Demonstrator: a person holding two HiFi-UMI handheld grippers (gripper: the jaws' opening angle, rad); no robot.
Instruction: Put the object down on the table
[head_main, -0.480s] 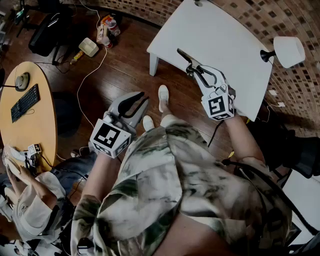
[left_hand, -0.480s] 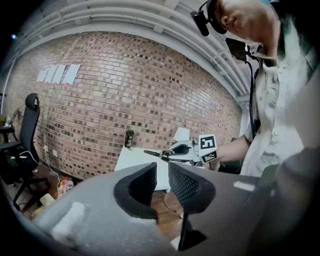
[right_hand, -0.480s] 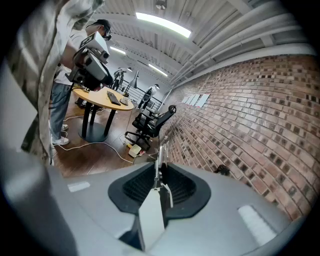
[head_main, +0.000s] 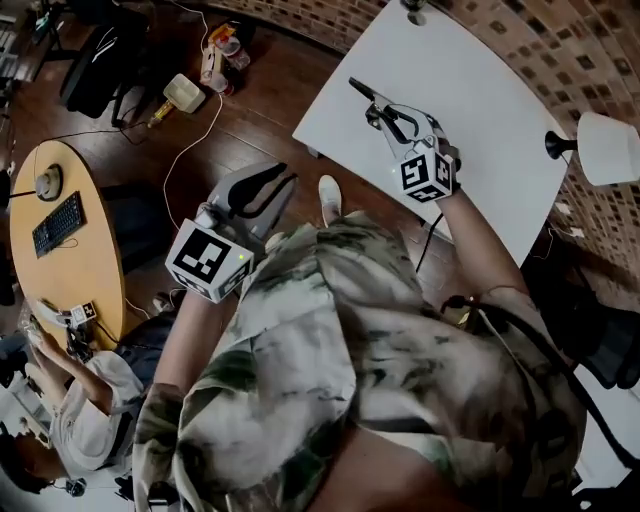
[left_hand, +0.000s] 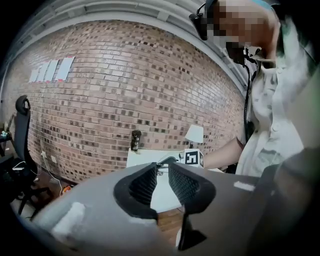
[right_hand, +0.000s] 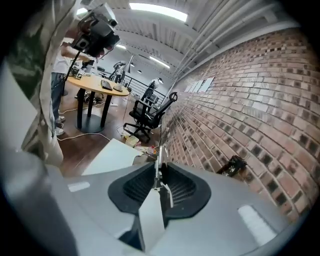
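My right gripper (head_main: 388, 115) is shut on a thin pen-like rod (head_main: 362, 92) and holds it over the white table (head_main: 480, 100). Whether the rod touches the tabletop I cannot tell. In the right gripper view the silver rod (right_hand: 159, 161), with a small spring on it, sticks up from between the closed pads (right_hand: 172, 187). My left gripper (head_main: 264, 186) hangs over the wooden floor left of the table, jaws apart, nothing between them. In the left gripper view the white table (left_hand: 142, 159) and the right gripper's marker cube (left_hand: 194, 158) lie ahead.
A white lamp (head_main: 608, 147) stands by the table's right end and a dark object (head_main: 412, 12) at its far edge. A round wooden table (head_main: 70, 260) with a keyboard and a seated person are at the left. Cables and small items (head_main: 200, 75) lie on the floor.
My right gripper with the rod has moved further in over the white table. The left gripper has stayed roughly where it was.
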